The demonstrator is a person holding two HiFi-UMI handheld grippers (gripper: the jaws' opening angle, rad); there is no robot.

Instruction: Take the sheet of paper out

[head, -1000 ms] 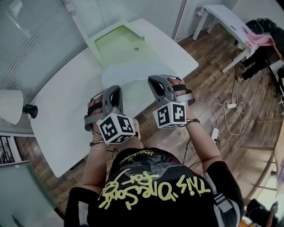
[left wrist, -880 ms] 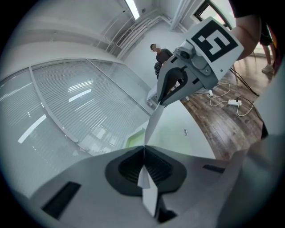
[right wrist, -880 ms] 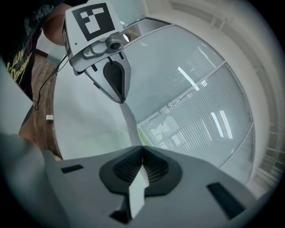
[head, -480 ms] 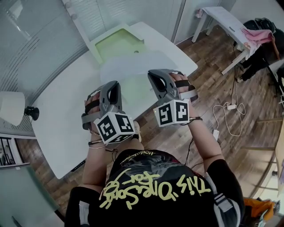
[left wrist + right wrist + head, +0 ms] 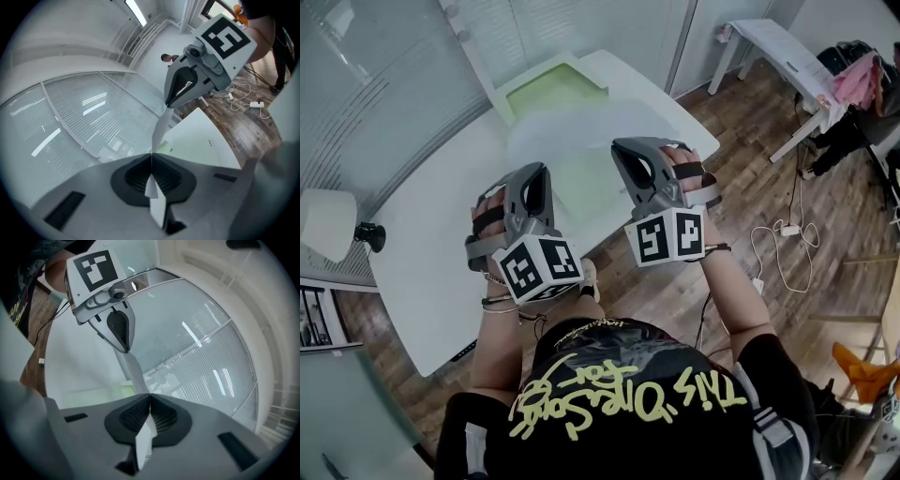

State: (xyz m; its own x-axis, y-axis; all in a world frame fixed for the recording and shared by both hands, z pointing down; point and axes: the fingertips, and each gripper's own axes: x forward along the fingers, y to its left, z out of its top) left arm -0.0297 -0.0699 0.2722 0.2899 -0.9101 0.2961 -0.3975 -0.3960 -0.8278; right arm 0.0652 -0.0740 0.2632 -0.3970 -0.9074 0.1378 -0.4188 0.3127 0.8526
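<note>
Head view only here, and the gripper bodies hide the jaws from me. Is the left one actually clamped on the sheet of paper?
Observer: Yes. In the left gripper view the left gripper is shut on the sheet of paper, with its edge pinched between the pads.
Operator: And the right one?
Observer: The right gripper is shut on the same sheet. The paper runs from its pads across to the left gripper.

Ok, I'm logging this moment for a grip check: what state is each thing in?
left gripper: shut on the sheet of paper.
right gripper: shut on the same sheet.
sheet of paper: stretched between both grippers, near edge held above the white table.
green tray: lying flat at the table's far end.
</note>
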